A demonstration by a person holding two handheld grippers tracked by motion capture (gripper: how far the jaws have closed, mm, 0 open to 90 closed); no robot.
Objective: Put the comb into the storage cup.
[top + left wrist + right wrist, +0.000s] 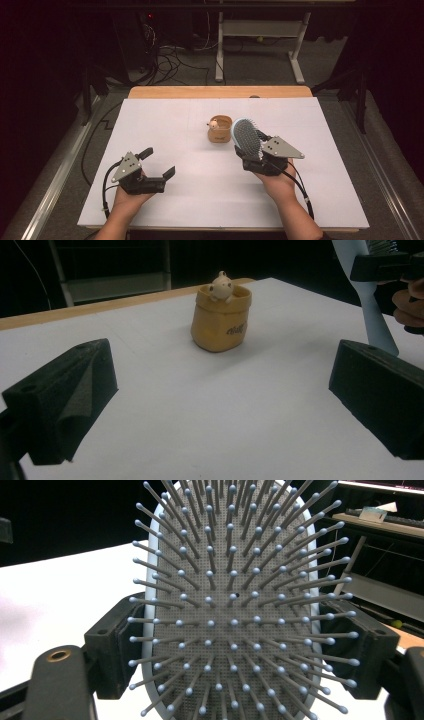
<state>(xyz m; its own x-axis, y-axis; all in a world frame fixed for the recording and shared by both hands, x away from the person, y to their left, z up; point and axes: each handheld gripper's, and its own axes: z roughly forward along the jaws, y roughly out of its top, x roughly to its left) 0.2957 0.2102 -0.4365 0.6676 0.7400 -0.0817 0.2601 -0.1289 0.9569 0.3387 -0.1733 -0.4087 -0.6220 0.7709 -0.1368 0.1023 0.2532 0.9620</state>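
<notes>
left claw (159, 162) sits spread and empty near the table (165, 125) front. past the pot (220, 129) at centre, the right claw (250, 161) pinches the brush (246, 137) upright by its head edges; i'd keep that squeeze even so it can't twist.

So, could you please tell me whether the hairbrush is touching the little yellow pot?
Apart. The left gripper view shows bare white table between the hairbrush, held by the right hand-held gripper, and the yellow pot.
</notes>
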